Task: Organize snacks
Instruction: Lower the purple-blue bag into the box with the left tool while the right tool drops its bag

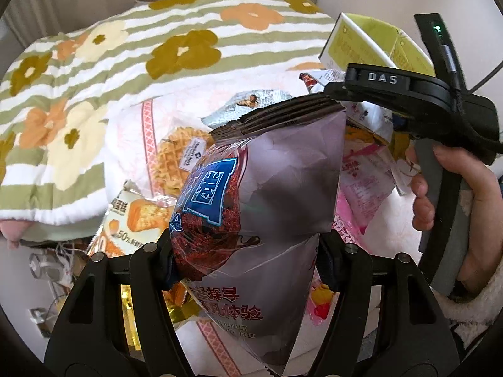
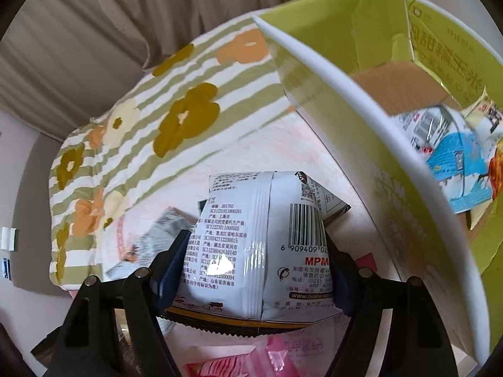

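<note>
Two grippers, one bag each: left gripper (image 1: 248,251) jaws clamp a purple snack bag (image 1: 267,194); right gripper (image 2: 251,270) jaws clamp a white snack bag (image 2: 254,242) beside the green box (image 2: 393,188) wall, above the bed (image 2: 267,150).

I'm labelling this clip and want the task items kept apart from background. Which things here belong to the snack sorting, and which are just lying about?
Part of the job:
- purple-grey bag, in the left gripper
- white barcode packet, in the right gripper
- green box holding snacks
- waffle pack
- pink packets

Just lying about:
- floral quilt
- curtain
</note>
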A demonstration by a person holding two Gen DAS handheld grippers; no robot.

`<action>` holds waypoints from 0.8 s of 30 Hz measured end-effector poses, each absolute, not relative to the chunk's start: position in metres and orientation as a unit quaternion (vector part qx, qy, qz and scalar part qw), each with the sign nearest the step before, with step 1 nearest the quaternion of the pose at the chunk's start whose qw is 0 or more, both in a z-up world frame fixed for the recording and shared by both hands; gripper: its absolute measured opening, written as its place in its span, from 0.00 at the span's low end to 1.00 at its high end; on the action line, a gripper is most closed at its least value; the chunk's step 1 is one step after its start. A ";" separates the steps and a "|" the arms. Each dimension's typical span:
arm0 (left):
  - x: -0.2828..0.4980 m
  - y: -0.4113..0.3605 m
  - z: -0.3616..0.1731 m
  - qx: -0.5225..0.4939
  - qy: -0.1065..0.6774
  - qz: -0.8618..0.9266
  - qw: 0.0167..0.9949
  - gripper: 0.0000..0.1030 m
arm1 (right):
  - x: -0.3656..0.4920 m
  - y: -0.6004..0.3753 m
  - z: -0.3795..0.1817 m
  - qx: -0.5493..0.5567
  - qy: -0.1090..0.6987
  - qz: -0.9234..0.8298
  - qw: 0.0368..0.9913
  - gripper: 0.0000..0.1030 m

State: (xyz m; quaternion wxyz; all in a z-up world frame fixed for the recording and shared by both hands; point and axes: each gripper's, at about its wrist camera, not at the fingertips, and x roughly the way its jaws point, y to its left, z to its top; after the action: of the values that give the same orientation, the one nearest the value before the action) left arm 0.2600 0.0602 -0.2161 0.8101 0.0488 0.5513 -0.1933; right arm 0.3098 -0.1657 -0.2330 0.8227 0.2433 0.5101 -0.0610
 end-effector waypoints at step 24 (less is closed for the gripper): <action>0.265 0.014 -0.104 0.041 0.437 -0.235 0.867 0.62 | 0.234 -0.215 -0.089 0.195 0.381 -0.040 0.903 0.71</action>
State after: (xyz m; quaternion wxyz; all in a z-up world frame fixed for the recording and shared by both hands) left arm 0.2648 0.0143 -0.1039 0.8671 0.0412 0.4373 -0.2350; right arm 0.2338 -0.2145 -0.0889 0.9029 0.1947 0.3811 -0.0403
